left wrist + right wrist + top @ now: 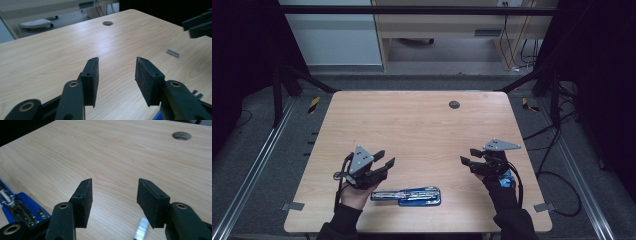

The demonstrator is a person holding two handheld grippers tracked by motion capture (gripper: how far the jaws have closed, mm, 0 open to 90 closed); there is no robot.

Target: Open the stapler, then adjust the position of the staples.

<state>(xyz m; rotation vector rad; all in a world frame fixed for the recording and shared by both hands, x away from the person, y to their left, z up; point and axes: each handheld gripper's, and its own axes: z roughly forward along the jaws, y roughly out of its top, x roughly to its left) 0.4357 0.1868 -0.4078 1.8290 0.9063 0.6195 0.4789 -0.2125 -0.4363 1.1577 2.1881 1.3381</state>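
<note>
A blue stapler (408,195), folded open so its metal rail shows, lies flat near the table's front edge between my two hands. In the right gripper view it is at the lower left (22,206). A short strip of staples (141,228) lies on the wood just under my right gripper (113,182), and also appears as the staples (173,53) in the left gripper view. My left gripper (386,157) hovers above the stapler's left end, jaws apart and empty (117,62). My right gripper (467,156) is to the right of the stapler, also open and holding nothing.
The light wooden table (412,125) has a round cable hole (454,104) at the far middle. Black frame rails and cables surround the table on the floor. The other gripper's dark jaws (198,23) show at the top right of the left gripper view.
</note>
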